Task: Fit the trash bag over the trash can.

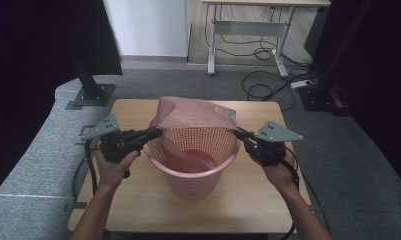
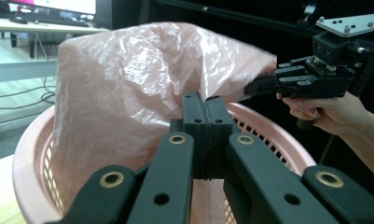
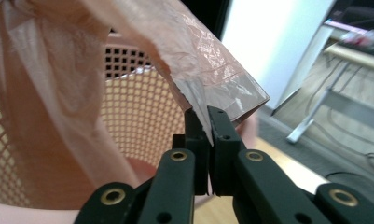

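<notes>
A pink plastic basket (image 1: 195, 165) with a lattice wall stands near the middle of a wooden bench (image 1: 138, 200), and a thin pink plastic bag (image 1: 193, 114) hangs partly inside it, with its upper part lifted above the far rim and spread between the two claws. The left claw (image 1: 157, 132), held in the person's left hand (image 1: 113, 167), reaches in over the basket's left rim; in the left gripper view its jaws are pressed together on the edge of the bag (image 2: 128, 93), which rises like a crinkled sheet just beyond them above the basket (image 2: 31, 177). The right claw (image 1: 239, 133), held in the right hand (image 1: 278, 172), reaches the basket's right rim from the other side and pinches the bag's near right corner. In the right gripper view its jaws are clamped on the film of the bag (image 3: 208, 70) right at a folded corner, with the basket's lattice wall (image 3: 138, 116) behind and to the left. The same right claw (image 2: 261, 86) shows across the basket in the left gripper view, gripping the far corner of the bag. Both claws are closed narrow on the bag, one at each side, and the film between them stands up over the basket's opening. Behind the bench lie grey carpet and loose cables (image 1: 260, 85) under a desk frame.
</notes>
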{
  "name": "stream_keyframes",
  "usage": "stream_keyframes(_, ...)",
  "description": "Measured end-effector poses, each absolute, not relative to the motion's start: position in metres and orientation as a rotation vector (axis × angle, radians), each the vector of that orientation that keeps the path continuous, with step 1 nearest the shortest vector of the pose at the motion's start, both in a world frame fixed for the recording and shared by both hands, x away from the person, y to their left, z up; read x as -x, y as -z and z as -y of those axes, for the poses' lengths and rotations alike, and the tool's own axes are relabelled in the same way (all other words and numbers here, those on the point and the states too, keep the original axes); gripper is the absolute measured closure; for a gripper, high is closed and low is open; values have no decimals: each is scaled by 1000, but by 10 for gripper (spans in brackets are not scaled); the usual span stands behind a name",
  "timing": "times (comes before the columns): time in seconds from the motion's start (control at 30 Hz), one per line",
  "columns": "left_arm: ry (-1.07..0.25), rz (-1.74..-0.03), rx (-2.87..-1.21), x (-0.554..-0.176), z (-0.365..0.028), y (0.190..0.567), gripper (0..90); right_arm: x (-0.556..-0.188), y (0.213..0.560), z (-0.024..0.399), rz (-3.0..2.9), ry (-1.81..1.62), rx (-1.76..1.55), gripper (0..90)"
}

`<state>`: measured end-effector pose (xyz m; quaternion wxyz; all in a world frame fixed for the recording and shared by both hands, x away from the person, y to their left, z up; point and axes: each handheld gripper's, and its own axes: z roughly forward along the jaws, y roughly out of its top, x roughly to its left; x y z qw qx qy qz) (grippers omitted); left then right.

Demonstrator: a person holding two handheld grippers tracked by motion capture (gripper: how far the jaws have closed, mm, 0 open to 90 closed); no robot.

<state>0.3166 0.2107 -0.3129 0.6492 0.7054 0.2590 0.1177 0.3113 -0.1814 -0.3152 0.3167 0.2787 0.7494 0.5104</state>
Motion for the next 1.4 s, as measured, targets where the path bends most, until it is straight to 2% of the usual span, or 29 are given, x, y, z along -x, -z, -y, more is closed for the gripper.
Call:
stream_keyframes(0.3,-231,-549,-1590,-318,-203,308,896,-303,296,199,-1949,-1326,-701,884)
stream_keyframes(0.57,-192,-541,-1690,-321,-193,312,893,-309,322,211,-1992,-1333,-758,875)
stream_keyframes(0.6,-194,-543,-1693,-321,-192,312,893,-310,326,213,-2000,-1353,-770,839)
stream_keyframes(0.67,-195,-549,-1689,-321,-193,312,894,-312,334,217,-1990,-1400,-810,667)
stream_keyframes(0.7,-199,-553,-1686,-321,-193,312,894,-312,338,219,-1981,-1430,-830,631)
stream_keyframes(0.8,-211,-560,-1683,-321,-195,312,894,-310,350,227,-1961,-1525,-870,541)
stream_keyframes(0.9,-211,-564,-1680,-321,-194,312,894,-306,358,231,-1959,-1559,-853,538)
stream_keyframes(1.03,-205,-562,-1685,-321,-192,313,893,-307,361,230,-1960,-1604,-833,588)
stream_keyframes(1.17,-203,-566,-1677,-322,-192,313,893,-309,358,226,-1986,-1593,-793,807)
stream_keyframes(1.23,-203,-568,-1674,-323,-194,313,892,-310,357,224,-2006,-1576,-770,878)
stream_keyframes(1.4,-207,-579,-1656,-323,-200,314,892,-309,350,222,-2021,-1509,-731,895)
